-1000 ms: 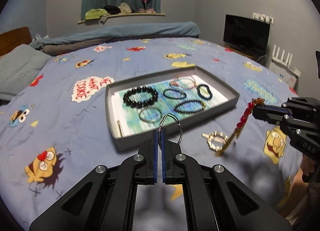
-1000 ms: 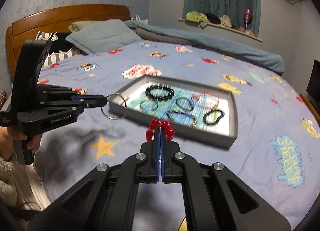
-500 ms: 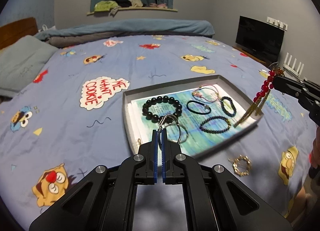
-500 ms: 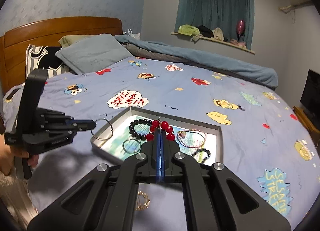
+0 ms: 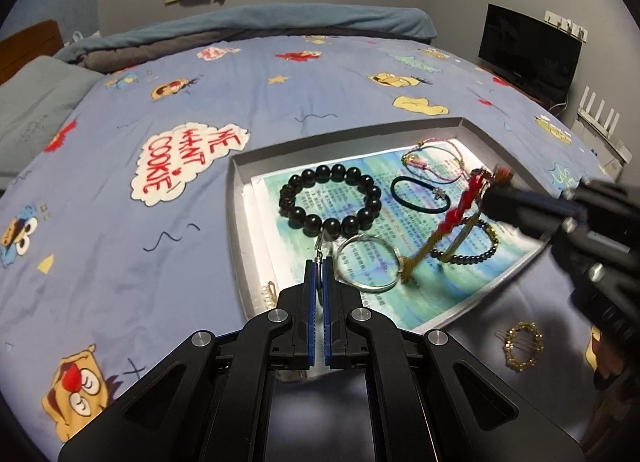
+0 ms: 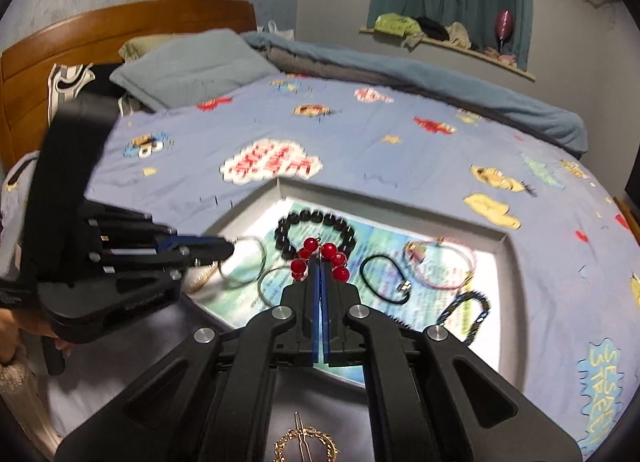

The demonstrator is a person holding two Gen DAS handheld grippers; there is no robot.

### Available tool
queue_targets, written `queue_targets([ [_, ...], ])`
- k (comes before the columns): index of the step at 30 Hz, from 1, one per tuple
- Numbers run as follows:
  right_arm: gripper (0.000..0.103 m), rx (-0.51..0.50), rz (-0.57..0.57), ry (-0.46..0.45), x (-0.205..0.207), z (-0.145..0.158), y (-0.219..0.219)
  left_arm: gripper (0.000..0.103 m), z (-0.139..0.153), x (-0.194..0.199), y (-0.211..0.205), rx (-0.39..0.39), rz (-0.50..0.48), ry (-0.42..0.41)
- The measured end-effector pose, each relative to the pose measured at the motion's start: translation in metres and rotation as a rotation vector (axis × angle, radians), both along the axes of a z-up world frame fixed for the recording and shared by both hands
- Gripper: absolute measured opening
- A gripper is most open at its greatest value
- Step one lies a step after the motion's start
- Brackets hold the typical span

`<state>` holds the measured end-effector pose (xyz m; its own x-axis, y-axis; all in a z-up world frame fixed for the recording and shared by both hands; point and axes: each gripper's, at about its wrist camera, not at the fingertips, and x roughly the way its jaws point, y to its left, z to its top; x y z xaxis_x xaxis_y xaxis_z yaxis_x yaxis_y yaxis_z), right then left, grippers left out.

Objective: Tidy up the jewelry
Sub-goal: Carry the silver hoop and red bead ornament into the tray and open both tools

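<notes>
Red bead strand [image 6: 318, 258] in right claw [image 6: 321, 266], grey tray [image 6: 400, 218]

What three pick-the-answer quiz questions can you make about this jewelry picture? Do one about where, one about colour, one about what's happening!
1. Where does the round gold hair clip lie?
A. inside the tray
B. on the blue cartoon bedsheet, outside the tray
C. on the pillow

2. What colour are the big round beads of the largest bracelet in the shallow grey tray?
A. black
B. white
C. green

3. What is the right gripper doing?
A. standing open and empty
B. resting on the bed
C. shut on a red bead strand

Answers: 1 B, it sits on the sheet beside the tray's near edge. 2 A, all its beads are glossy black. 3 C, red beads bunch at its closed tips.
</notes>
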<state>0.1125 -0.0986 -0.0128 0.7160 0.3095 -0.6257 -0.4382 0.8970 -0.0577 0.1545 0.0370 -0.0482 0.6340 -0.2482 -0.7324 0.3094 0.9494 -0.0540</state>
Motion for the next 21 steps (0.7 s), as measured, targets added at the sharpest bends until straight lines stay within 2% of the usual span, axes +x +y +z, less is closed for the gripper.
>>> queue_targets([
  [7,0.001,-0.014,-0.030,0.068,0.018,-0.024,-0.002,0.004,-0.010,0.010,0.005,0.002,0.021,0.021],
  [16,0.000,-0.027,-0.055,0.097,0.031,-0.038,-0.001,0.004,-0.018,0.025,0.006,0.023,0.047,0.069],
  [21,0.001,-0.024,-0.071,0.102,0.037,-0.041,-0.001,0.004,-0.020,0.028,0.005,0.046,0.050,0.063],
])
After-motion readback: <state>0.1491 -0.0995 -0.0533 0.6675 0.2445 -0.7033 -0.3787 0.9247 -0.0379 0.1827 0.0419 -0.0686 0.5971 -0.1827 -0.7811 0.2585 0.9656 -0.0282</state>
